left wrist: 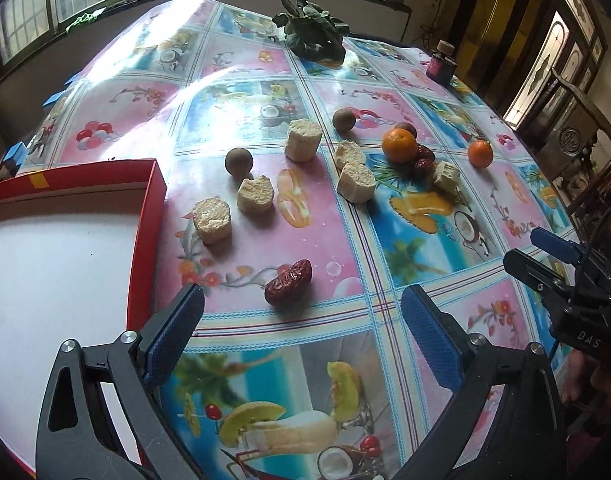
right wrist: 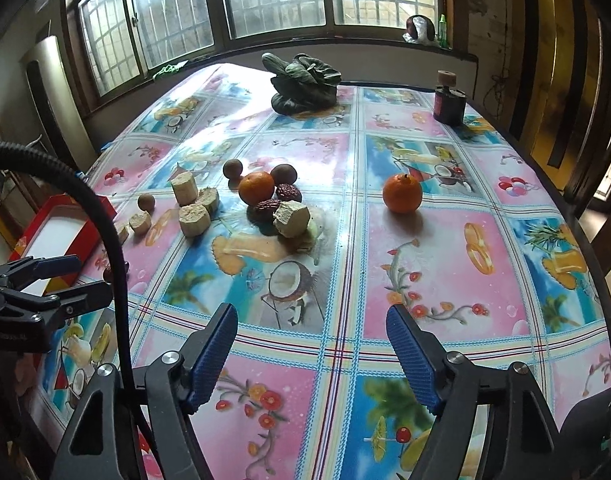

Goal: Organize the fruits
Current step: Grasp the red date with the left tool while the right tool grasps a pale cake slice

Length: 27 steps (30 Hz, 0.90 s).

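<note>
My left gripper point(left wrist: 303, 308) is open and empty just above the table, with a red date point(left wrist: 288, 281) right in front of its jaws. A red box point(left wrist: 153, 196) with a white inside lies at its left. Several pale cut chunks point(left wrist: 212, 220), brown round fruits point(left wrist: 238, 162), two oranges point(left wrist: 399, 145) and more dates point(left wrist: 423, 162) lie farther out. My right gripper point(right wrist: 311, 328) is open and empty over the near table. A lone orange point(right wrist: 402, 193) sits ahead of it to the right; the other orange point(right wrist: 256, 188) sits in the cluster ahead to the left.
A leafy green vegetable point(left wrist: 313, 34) lies at the table's far side. A small dark bottle point(right wrist: 448, 100) stands at the far right corner. The left gripper shows at the left edge of the right wrist view point(right wrist: 61, 280). Windows run behind the table.
</note>
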Each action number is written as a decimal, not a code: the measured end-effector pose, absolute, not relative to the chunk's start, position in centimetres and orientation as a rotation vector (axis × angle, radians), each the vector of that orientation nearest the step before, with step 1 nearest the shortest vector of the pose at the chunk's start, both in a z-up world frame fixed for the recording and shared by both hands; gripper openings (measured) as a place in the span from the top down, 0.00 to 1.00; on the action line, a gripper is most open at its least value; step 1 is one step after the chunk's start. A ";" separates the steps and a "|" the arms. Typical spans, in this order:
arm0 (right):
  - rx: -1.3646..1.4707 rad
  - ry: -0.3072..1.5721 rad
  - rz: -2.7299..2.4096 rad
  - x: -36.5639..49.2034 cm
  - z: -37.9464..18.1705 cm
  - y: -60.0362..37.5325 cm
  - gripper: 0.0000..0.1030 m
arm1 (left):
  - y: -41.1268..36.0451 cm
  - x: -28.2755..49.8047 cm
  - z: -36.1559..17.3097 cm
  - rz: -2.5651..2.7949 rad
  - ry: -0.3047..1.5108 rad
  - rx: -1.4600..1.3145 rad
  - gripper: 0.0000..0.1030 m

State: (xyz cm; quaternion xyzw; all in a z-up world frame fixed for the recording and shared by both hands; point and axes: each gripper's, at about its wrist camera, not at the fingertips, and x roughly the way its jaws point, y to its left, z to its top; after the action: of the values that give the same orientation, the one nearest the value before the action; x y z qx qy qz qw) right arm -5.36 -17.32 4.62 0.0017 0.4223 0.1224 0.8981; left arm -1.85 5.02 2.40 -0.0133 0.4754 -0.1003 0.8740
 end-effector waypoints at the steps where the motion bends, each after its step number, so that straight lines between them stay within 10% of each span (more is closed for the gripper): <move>1: 0.005 0.877 0.253 -5.3 4.6 -17.4 0.26 | 5.0 -1.7 2.2 -0.204 0.997 -0.016 0.12; 5: 0.012 0.879 0.253 -5.3 4.5 -17.6 0.26 | 4.8 -1.1 1.6 -0.186 1.014 0.001 0.24; 12: -0.004 0.884 0.283 -5.1 4.3 -16.9 0.32 | 4.9 -0.5 1.3 -0.152 0.990 0.020 0.78; 27: 0.004 0.866 0.485 -2.6 4.7 -11.8 0.40 | 5.8 -2.6 2.8 -0.158 0.978 0.020 0.78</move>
State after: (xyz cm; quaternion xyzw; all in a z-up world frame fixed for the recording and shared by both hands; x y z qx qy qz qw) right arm -2.61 -11.83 4.73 0.0020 0.4156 0.2328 0.8793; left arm -2.64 5.75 2.78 0.0098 0.4693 -0.0757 0.8798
